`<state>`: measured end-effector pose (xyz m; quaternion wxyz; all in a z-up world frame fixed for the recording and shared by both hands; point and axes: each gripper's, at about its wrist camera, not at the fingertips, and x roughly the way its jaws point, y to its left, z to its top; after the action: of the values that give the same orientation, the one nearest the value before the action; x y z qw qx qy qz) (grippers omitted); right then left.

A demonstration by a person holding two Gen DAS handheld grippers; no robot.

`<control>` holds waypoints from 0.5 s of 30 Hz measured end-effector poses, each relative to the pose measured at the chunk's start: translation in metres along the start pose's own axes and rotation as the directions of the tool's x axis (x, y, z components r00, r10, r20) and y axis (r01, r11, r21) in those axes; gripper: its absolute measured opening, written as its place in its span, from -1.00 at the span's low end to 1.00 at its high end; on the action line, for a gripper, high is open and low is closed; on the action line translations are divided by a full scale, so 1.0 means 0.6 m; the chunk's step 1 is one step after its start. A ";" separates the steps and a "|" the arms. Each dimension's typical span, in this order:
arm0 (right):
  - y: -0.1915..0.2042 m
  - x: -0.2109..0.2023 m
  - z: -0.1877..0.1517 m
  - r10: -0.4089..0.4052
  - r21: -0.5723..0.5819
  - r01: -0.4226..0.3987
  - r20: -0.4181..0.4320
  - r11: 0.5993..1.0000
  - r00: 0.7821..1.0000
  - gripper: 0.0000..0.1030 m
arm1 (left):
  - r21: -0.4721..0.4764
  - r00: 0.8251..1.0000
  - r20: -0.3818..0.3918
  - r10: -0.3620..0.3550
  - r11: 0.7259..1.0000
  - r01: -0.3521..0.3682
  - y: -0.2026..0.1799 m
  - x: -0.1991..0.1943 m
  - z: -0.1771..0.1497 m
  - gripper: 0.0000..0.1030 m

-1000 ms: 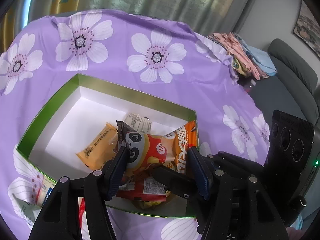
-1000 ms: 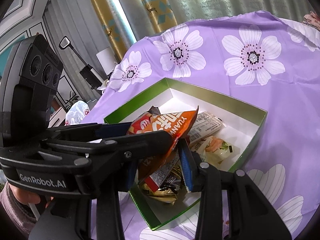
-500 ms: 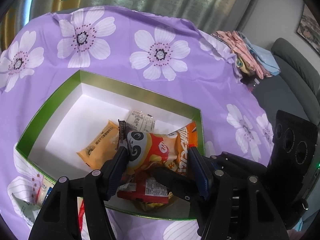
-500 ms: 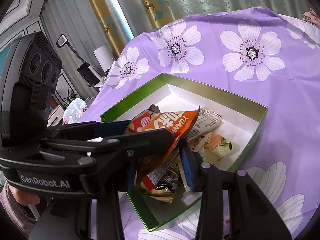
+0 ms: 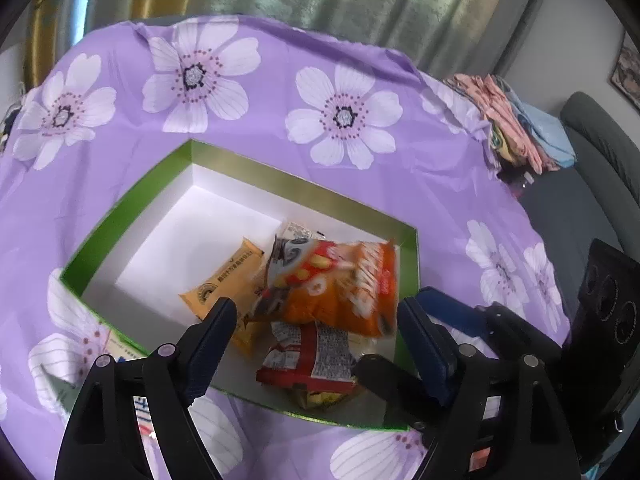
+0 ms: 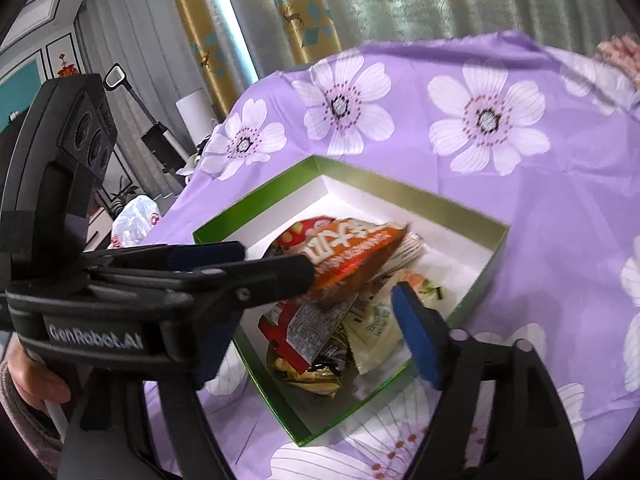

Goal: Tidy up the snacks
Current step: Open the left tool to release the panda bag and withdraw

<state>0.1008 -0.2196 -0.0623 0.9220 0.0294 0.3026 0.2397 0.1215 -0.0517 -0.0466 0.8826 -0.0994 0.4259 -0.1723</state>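
Left wrist view: my left claw (image 5: 316, 316) stands released, its two fingers spread wide over the near end of the green box (image 5: 132, 204), touching no packet. The orange snack bag (image 5: 340, 284) lies loose inside the box between and just beyond the fingertips, its outline blurred, resting on top of the other snacks. Under it lies a red-and-white packet (image 5: 312, 360), and to its left a yellow-orange packet (image 5: 224, 280) on the white box floor. The far half of the box floor is bare. The box sits on the bench, which is covered by a purple flowered cloth (image 5: 340, 120).

Right wrist view: my right claw (image 6: 356, 284) is likewise released, the blue-padded right finger standing clear of the snacks. The black left finger lies close against the orange snack bag (image 6: 352, 256); whether it touches the bag I cannot tell. Below the bag are the red-and-white packet (image 6: 304, 324) and a pale packet (image 6: 376, 328) in the near corner of the green box (image 6: 480, 264).
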 end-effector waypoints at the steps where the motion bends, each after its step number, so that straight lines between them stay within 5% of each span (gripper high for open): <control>1: 0.002 -0.006 0.001 -0.010 -0.007 0.010 0.008 1.000 1.000 0.57 | -0.001 1.000 0.006 0.001 1.000 -0.001 0.000 -0.006 0.000 0.60; 5: 0.008 -0.032 0.001 -0.034 -0.014 0.034 0.027 0.999 0.999 0.67 | -0.008 1.000 0.025 -0.002 1.000 0.002 -0.005 -0.033 -0.005 0.63; 8: 0.016 -0.053 0.000 -0.045 -0.017 0.046 0.039 0.999 0.998 0.71 | -0.006 0.999 0.050 -0.004 1.000 0.004 -0.011 -0.059 -0.014 0.98; 15: 0.042 -0.110 -0.010 -0.099 -0.039 0.102 0.088 0.994 0.991 0.92 | 0.025 0.993 0.114 0.006 1.000 -0.009 -0.030 -0.126 -0.042 0.98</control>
<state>0.0404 -0.2283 -0.0265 0.9454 0.0044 0.2587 0.1980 0.0541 -0.0397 -0.0017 0.9074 -0.0960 0.3729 -0.1684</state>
